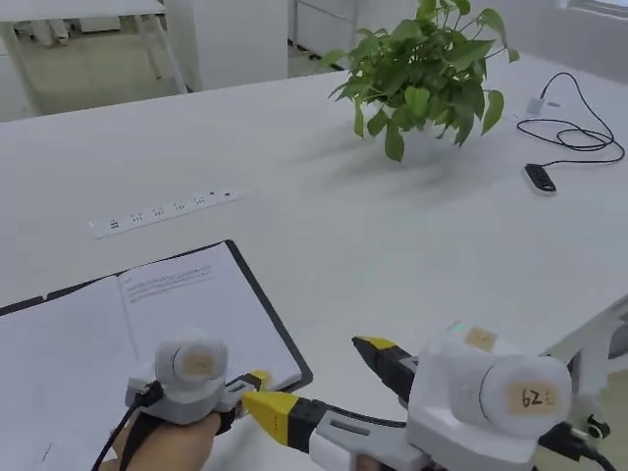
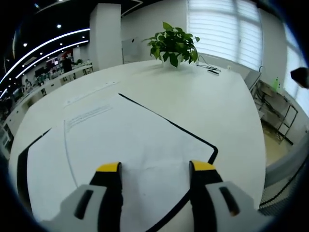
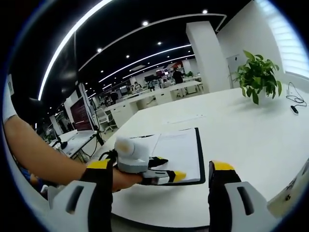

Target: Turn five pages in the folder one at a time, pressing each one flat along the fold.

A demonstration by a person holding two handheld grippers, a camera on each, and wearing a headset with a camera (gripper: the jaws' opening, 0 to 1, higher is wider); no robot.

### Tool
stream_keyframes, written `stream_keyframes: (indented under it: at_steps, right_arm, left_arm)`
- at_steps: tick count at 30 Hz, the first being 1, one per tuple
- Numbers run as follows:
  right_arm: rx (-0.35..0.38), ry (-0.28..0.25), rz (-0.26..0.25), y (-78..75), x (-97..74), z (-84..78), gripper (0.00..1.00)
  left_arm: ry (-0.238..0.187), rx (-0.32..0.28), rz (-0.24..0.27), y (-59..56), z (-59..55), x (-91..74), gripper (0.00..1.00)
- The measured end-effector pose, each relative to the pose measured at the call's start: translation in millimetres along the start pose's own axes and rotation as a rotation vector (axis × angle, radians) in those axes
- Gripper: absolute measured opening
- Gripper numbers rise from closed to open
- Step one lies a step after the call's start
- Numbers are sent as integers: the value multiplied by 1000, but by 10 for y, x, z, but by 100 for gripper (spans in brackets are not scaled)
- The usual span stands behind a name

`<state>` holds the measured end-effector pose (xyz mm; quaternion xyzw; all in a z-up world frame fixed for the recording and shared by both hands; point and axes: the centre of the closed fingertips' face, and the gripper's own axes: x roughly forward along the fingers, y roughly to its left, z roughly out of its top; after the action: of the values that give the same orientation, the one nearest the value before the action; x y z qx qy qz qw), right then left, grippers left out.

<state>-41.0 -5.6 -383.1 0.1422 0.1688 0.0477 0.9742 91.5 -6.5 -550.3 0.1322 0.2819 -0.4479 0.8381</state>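
Left hand-held gripper (image 2: 155,169) wide over near corner of black-rimmed white-paged folder (image 1: 69,343); right hand-held gripper (image 3: 161,166) wide, empty. Risk: nipping several pages (image 2: 145,140) together.

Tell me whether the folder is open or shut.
Open. The folder lies spread flat on the table, two white pages facing up side by side, the black cover edging them.

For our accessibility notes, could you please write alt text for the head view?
An open folder lies at the near left of a white table, with the left gripper at its right page's near edge and the right gripper open beside it. Farther back are a potted plant, a white power strip and a black cable.
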Motion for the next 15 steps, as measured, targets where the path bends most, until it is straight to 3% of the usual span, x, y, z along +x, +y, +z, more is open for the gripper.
stream_keyframes:
  at_steps: [1,11,15]
  right_arm:
    - [-1,3,1,2,7,-8,81]
    - [13,14,19,27,109,-26,80]
    - [25,42,20,12,166,-111,80]
  left_arm:
    - [-23,16,3,0,12,4,55]
    - [-56,1,12,51,-1,-18,41]
    - [-70,2,12,52,-12,-10,36]
